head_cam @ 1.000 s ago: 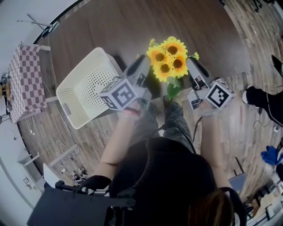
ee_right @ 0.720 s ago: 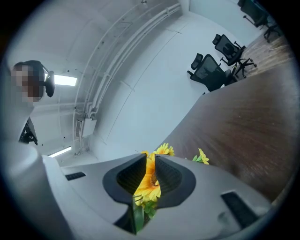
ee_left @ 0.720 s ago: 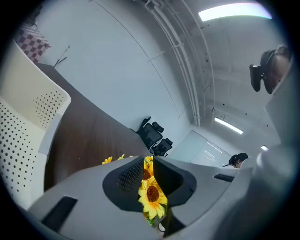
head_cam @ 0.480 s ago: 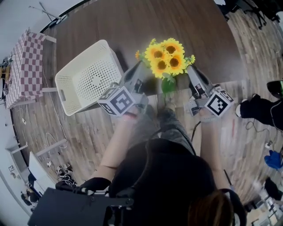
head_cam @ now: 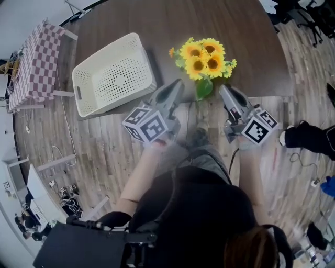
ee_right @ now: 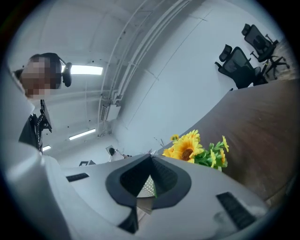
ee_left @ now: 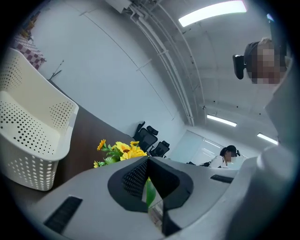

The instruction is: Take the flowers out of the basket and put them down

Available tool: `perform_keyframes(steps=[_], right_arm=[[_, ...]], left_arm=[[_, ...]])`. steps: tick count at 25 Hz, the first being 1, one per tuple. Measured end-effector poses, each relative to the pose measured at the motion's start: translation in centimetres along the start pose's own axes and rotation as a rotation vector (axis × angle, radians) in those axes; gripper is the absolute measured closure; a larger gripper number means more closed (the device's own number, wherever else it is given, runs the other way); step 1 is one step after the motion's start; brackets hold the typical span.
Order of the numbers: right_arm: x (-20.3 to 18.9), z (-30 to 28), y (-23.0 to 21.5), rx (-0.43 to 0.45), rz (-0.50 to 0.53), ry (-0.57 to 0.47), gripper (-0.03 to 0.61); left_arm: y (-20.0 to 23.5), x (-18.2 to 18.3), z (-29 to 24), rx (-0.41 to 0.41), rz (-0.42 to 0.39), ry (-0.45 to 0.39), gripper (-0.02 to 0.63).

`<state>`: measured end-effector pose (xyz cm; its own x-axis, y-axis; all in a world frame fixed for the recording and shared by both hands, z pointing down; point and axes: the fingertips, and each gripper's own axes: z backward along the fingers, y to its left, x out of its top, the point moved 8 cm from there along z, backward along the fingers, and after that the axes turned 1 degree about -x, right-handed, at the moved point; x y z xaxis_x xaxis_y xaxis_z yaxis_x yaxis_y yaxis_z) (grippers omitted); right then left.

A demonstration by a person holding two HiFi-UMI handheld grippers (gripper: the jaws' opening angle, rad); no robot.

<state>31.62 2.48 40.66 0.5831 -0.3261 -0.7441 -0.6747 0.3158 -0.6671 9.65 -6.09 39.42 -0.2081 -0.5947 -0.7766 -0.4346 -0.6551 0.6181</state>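
Observation:
A bunch of yellow sunflowers (head_cam: 203, 56) with green leaves rests on the dark table (head_cam: 157, 26), close to its front edge and to the right of the basket. The white perforated basket (head_cam: 112, 73) stands on the table at the left with nothing showing inside. My left gripper (head_cam: 178, 84) is shut and empty, just left of and below the flowers. On the other side, my right gripper (head_cam: 224, 90) is also shut and empty. The flowers (ee_left: 119, 151) show beyond the closed left jaws, beside the basket (ee_left: 28, 140). The flowers (ee_right: 192, 149) also rise behind the closed right jaws.
A small table with a checkered cloth (head_cam: 31, 63) stands at the far left. Office chairs (head_cam: 306, 15) are at the upper right. Someone's dark shoe (head_cam: 309, 137) rests on the wooden floor at the right. My own legs are under the table's front edge.
Both grippers have drawn back from either side of the flowers toward the table's front edge. The flowers stay on the table, free of the jaws.

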Motion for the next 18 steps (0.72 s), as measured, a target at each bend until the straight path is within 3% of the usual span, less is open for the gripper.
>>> perform_keyframes(steps=[13, 18], right_arm=[[-8.2, 4.5, 8.6, -0.087, 0.115, 0.015, 0.578], [-11.0, 6.4, 12.2, -0.093, 0.151, 0.005, 0.578]], left_arm=[[-3.0, -3.4, 8.7, -0.13, -0.078, 0.077, 0.614], [-4.1, -4.2, 12.2, -0.167, -0.086, 0.07, 0.614]])
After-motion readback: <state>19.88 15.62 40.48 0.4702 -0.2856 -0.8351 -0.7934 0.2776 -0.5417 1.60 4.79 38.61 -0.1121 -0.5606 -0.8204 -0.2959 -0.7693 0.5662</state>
